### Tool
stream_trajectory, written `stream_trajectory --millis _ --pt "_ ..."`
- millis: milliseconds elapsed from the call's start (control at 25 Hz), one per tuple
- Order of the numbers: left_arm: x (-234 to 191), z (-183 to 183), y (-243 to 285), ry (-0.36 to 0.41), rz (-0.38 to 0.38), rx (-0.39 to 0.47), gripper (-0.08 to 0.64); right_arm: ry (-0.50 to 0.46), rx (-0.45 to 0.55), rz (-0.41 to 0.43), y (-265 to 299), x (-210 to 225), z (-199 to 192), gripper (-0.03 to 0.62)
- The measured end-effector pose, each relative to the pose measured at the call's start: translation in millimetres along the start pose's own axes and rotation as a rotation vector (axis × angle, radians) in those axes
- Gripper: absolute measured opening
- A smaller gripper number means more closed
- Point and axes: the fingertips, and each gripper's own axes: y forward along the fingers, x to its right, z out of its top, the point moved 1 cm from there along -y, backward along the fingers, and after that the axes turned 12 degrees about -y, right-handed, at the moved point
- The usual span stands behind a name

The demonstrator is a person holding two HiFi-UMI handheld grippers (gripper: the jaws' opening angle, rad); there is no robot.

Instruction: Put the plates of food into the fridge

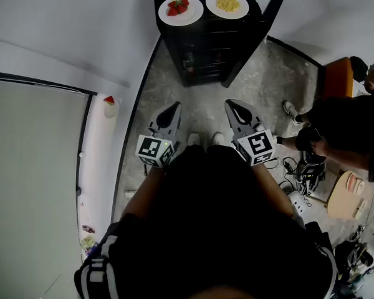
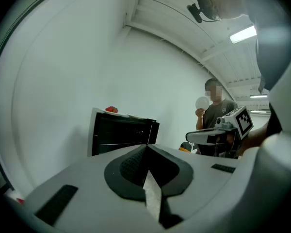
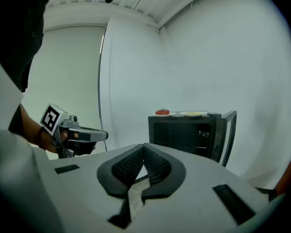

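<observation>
A small black fridge [image 1: 206, 48] stands ahead against the white wall, its door [image 1: 271, 17] swung open to the right. On its top sit two white plates: one with strawberries [image 1: 181, 9] and one with yellow food [image 1: 227, 4]. Both plates [image 3: 162, 112] [image 3: 193, 113] show in the right gripper view; only the strawberry plate [image 2: 111, 110] shows in the left gripper view. My left gripper [image 1: 174, 108] and right gripper [image 1: 231, 105] hover side by side over the floor, well short of the fridge. Both are shut with nothing between the jaws.
A person [image 1: 349, 129] sits at the right beside an orange stool [image 1: 338, 78]. Cables and small gear [image 1: 308, 173] lie on the floor to the right. A white ledge [image 1: 96, 167] with a strawberry-topped item [image 1: 110, 104] runs along the left wall.
</observation>
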Motion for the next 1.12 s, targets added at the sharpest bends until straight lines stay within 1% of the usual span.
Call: stream_trajectory --millis 160,400,680,960,1120 --pt "-2 -3 3 -0.013 -0.001 -0.015 0.021 0.005 -0.003 -0.004 1 0 -2 0.023" --pt "-1 -6 9 -0.012 -0.008 -0.027 0.021 0.013 -0.015 -0.021 -2 3 -8 0.023" --pt "3 -6 11 -0.004 -0.013 -0.027 0.021 0.049 -0.029 -0.041 -5 9 -16 0.023" --pt "8 -1 11 0.018 0.003 -0.023 0.021 0.077 0.015 -0.028 -7 13 -11 0.024" --pt "19 -3 15 0.028 0.016 -0.025 0.021 0.09 0.03 -0.011 -15 20 -13 0.023"
